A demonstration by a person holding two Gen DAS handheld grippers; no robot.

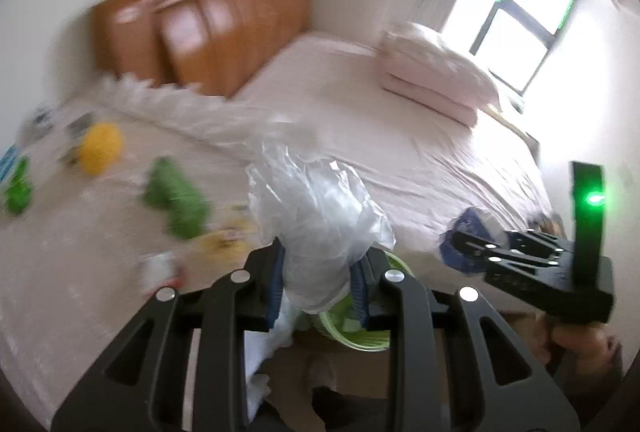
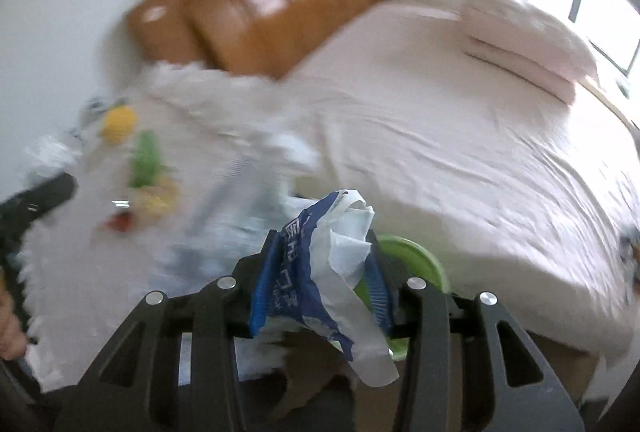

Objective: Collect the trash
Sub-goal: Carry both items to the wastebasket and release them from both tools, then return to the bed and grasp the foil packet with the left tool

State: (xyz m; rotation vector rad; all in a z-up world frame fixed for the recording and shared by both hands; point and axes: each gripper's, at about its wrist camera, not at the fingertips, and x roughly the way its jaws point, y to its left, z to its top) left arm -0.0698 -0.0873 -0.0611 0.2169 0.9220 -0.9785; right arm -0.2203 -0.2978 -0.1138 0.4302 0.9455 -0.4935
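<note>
Clear bag beside bed edge

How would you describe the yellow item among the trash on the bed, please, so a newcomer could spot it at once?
Start at the orange-brown headboard and drop to the clear plastic sheet spread on the bed. The yellow item lies near its far end, rounder and brighter than the green wrappers nearer the camera.

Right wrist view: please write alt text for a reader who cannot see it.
The right gripper holds a crumpled blue and white wrapper between its fingers, above a green bin beside a bed. Blurred litter lies on a clear plastic sheet at left.
</note>
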